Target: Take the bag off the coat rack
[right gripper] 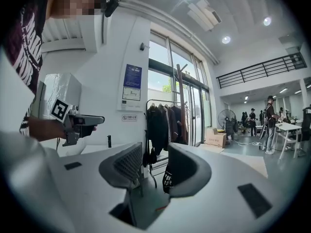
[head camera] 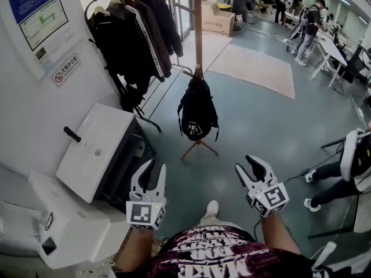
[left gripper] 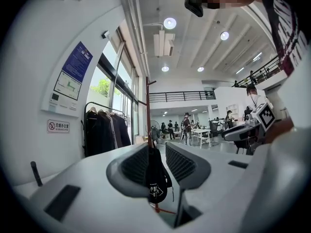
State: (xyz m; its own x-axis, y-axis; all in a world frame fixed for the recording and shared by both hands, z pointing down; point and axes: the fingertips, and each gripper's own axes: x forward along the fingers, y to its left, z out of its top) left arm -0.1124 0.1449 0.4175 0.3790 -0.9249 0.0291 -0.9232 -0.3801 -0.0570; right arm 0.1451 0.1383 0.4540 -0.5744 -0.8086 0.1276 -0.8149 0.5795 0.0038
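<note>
A black bag with a white logo hangs from the brown wooden coat rack, whose red-brown feet stand on the grey floor. Both grippers are held low in front of me, well short of the bag. My left gripper is open and holds nothing. My right gripper is open too, its jaws wide and empty. In the left gripper view the far bag shows through the gap of the left gripper. In the right gripper view the bag is partly hidden behind one jaw of the right gripper.
A metal clothes rail with dark jackets stands left of the coat rack. A white machine sits close on my left. A carton and a beige rug lie beyond. People work at far tables; a seated person is at right.
</note>
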